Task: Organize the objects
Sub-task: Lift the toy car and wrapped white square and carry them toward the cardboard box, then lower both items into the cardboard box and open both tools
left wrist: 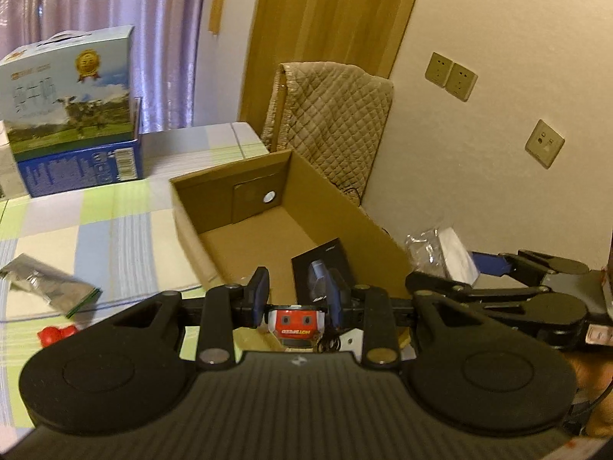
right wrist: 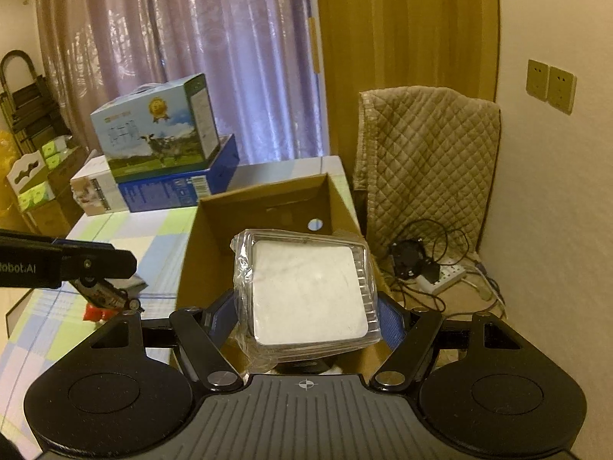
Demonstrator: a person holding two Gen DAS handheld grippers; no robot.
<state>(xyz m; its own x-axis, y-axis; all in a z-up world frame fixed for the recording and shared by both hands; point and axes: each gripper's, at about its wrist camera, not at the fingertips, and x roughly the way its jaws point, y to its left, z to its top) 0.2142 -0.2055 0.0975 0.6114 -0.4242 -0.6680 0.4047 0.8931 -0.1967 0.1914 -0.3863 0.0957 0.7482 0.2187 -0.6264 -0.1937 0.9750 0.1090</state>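
Note:
My left gripper (left wrist: 297,293) hangs over the near end of an open cardboard box (left wrist: 230,199), shut on a red toy car (left wrist: 295,326) marked HOTSPEED. A black packet with a blue item (left wrist: 322,264) lies on the box floor. My right gripper (right wrist: 306,318) is shut on a white square box wrapped in clear plastic (right wrist: 310,291), held above the same cardboard box (right wrist: 264,195). In the left wrist view that package (left wrist: 440,253) shows at the box's right side.
The box sits on a checked tablecloth (left wrist: 115,222). A silver foil pouch (left wrist: 49,283) and a small red thing (left wrist: 53,335) lie to its left. Stacked milk cartons (right wrist: 153,134) stand at the back. A quilt-covered chair (right wrist: 425,153) and a power strip with cables (right wrist: 440,276) are to the right.

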